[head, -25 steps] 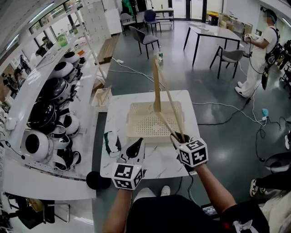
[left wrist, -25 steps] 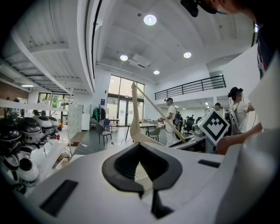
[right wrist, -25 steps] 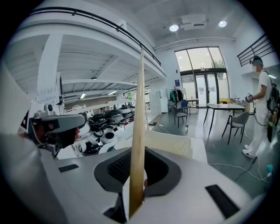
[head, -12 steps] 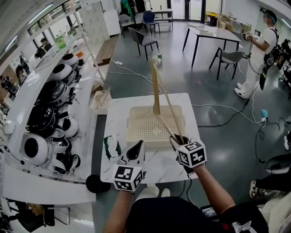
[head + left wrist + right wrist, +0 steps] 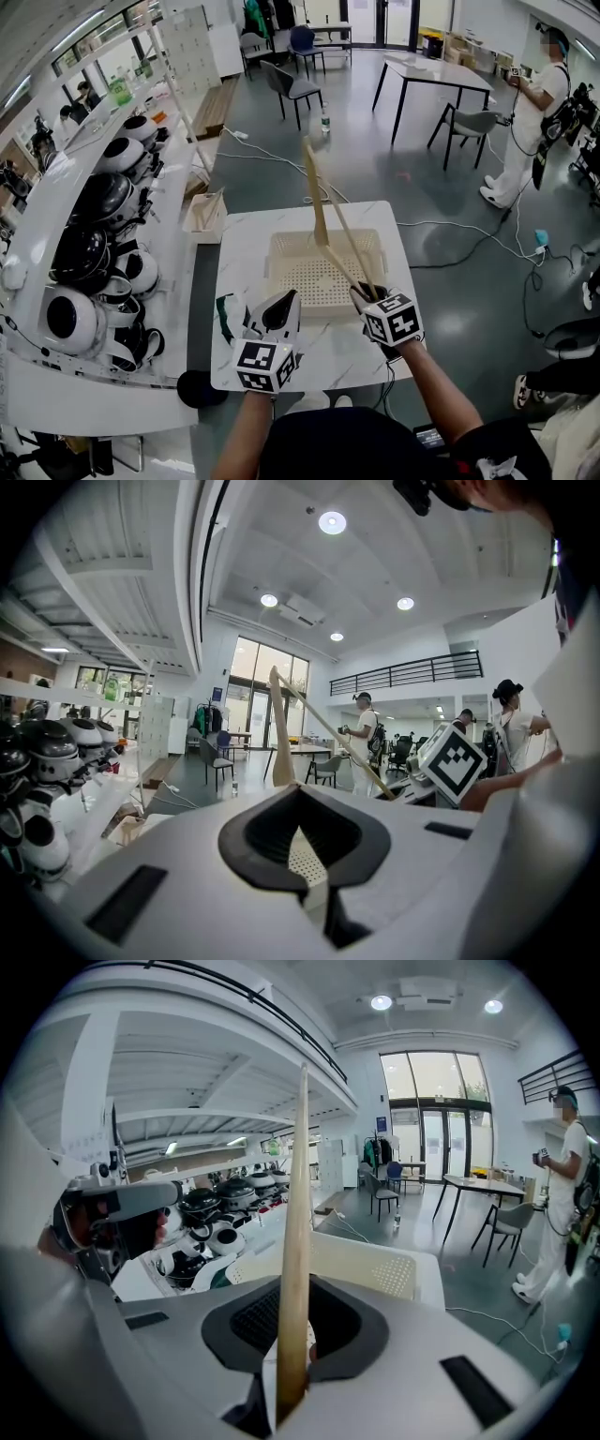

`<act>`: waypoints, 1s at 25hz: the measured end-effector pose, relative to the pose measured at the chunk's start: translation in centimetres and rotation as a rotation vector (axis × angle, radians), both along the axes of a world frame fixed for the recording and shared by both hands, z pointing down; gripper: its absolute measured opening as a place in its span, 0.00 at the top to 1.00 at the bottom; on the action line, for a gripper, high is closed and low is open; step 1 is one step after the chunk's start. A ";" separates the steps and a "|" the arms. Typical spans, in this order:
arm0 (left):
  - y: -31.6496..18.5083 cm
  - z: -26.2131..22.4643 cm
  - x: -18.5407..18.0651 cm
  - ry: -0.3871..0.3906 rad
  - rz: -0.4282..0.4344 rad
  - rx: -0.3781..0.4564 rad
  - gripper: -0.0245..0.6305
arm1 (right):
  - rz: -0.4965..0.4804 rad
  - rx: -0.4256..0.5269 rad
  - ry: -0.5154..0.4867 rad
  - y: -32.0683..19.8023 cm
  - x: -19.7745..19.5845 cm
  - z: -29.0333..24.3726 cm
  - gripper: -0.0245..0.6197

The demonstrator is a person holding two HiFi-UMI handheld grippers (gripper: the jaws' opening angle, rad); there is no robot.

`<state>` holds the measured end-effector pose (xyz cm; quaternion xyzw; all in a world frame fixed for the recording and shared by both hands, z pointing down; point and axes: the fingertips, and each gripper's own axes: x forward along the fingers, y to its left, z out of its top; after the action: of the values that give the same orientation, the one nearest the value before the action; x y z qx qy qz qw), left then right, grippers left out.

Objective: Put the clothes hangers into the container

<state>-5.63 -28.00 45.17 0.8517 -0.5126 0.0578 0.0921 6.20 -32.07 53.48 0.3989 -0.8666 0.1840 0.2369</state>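
A large open room with a grey floor held a white marble-topped table (image 5: 242,267) just in front of the person, with a shelf of round black-and-white devices along the left. On the table sat the container (image 5: 371,236), a cream perforated basket with low walls, apparently holding nothing yet.

The right gripper (image 5: 365,292) hung at the basket's near right corner, its jaws pinched narrowly on one arm of a wooden clothes hanger (image 5: 315,202). The hanger stood steeply upright, its long arms rising above the basket rather than lying in it. Whether any part of it touched the basket floor could not be told.

The left gripper (image 5: 279,309) hovered over the table by the basket's near left corner. Its jaws were drawn together at the tips with nothing between them.

The step in hand looked like the placing of this hanger. To do it well, the right gripper would probably need to tip the hanger forward until it lay nearly flat. Its length should run along the basket's longer side so that both ends cleared the walls. The jaws should part only once it was low. The idle left gripper could steady the near rim, or keep clear of the swinging arm.
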 end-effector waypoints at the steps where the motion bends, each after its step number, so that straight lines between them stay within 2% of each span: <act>1: -0.2 0.0 -0.1 0.000 0.001 0.001 0.96 | -0.002 -0.005 0.005 -0.2 -0.1 0.1 0.86; 19: -3.8 0.7 -2.3 0.021 0.009 -0.020 0.96 | -0.049 -0.135 0.117 -2.8 -2.2 3.7 0.86; 25: -4.7 0.9 -2.4 0.028 0.017 -0.020 0.96 | -0.095 -0.183 0.191 -2.4 -3.0 5.4 0.86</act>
<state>-8.07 -32.74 46.02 0.8558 -0.5035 0.0520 0.1072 3.15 -34.48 58.88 0.3497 -0.8376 0.2121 0.3622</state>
